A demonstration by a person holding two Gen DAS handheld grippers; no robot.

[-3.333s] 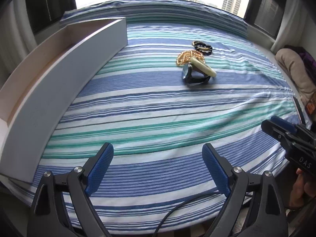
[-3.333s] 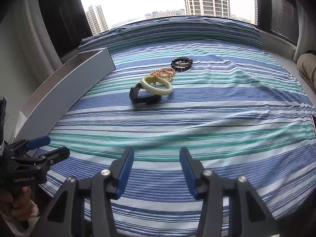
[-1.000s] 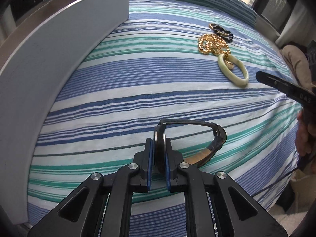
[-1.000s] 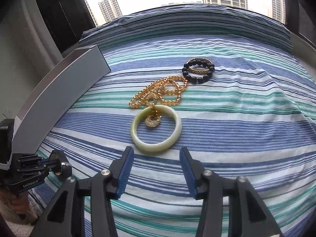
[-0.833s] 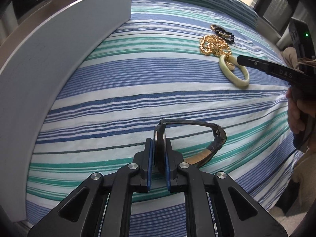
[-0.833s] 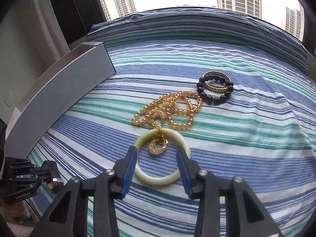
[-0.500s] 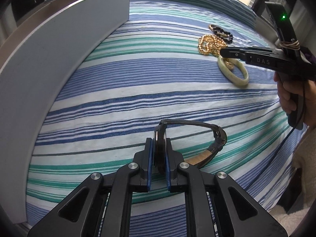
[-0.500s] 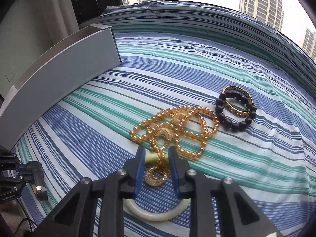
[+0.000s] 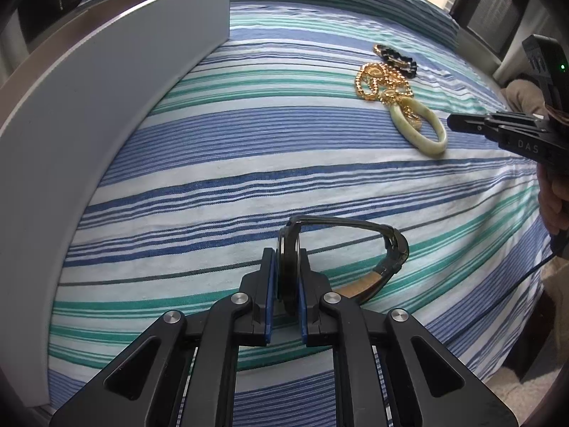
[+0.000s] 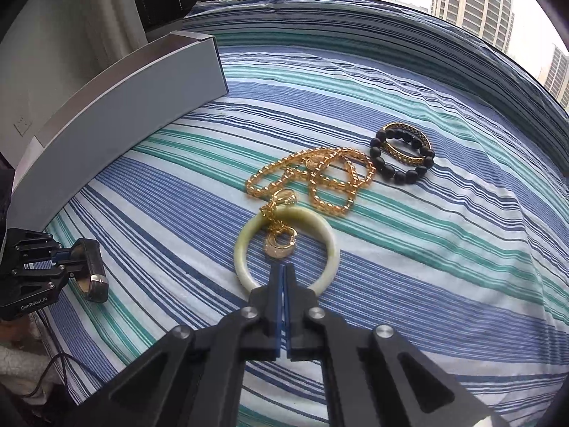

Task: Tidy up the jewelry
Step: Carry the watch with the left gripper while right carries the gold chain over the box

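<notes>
On the striped bedspread point(image 10: 444, 249) the jewelry lay in a loose cluster well apart from the long grey box point(image 10: 135, 106) at the bed's edge, presumably the place it was meant to go. The left gripper point(image 9: 286, 284) was clamped on the case of a dark watch point(image 9: 341, 245), holding it on edge between the blue pads with the strap looping out to the side; gripping the rigid case rather than the floppy strap likely gave a steadier carry. The right gripper point(image 10: 282, 284) had its fingers pressed fully together, with nothing visible between them, its tips over the near rim of the pale green bangle point(image 10: 284, 249). A gold pendant lay inside that bangle, its gold chain point(image 10: 313, 181) draped across the far rim (so lifting the bangle alone would probably drag the chain). Closed tips seemed suited to hooking through the ring or nudging the pendant clear, though which was intended could not be told. Just beyond the chain sat a black bead bracelet point(image 10: 402, 156) with a thin gold ring resting on it.
</notes>
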